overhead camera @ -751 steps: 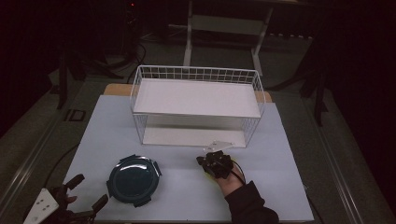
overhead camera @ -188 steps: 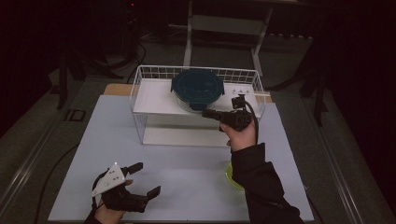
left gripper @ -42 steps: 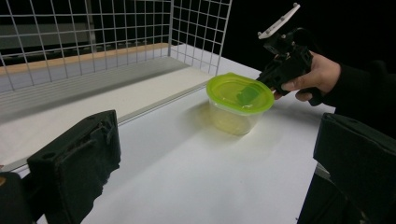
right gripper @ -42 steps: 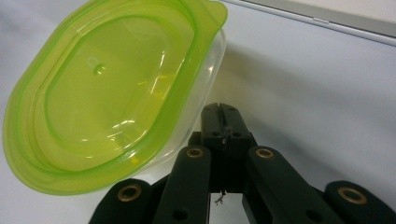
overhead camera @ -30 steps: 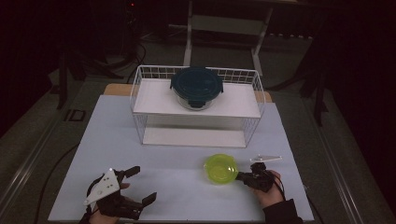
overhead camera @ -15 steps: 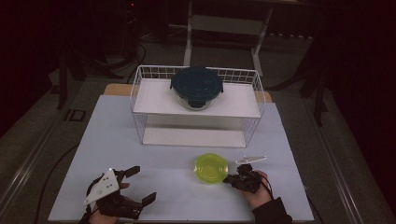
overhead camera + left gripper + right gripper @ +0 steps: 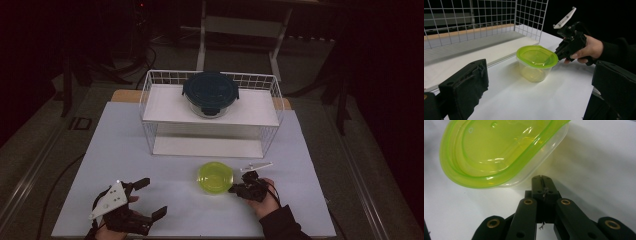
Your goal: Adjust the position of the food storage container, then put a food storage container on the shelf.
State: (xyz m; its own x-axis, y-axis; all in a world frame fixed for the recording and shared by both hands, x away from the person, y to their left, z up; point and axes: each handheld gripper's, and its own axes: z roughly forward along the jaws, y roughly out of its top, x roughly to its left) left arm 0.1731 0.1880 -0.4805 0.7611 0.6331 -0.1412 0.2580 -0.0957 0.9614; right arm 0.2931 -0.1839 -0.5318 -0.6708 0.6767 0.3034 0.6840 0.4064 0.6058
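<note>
Pressed together, my right gripper (image 7: 234, 189) nudges the tub's (image 7: 215, 177) side below its green lid (image 7: 537, 56); the tub has slid left since a second ago. It sits on the table (image 7: 150, 155) before the rack (image 7: 150, 107). My left gripper (image 7: 152, 199) stands spread, well apart.

A white wire rack (image 7: 212, 107) stands at the far side of the pale table (image 7: 125, 150). On its upper shelf sits a round glass container with a dark lid (image 7: 210, 93), near the middle.
</note>
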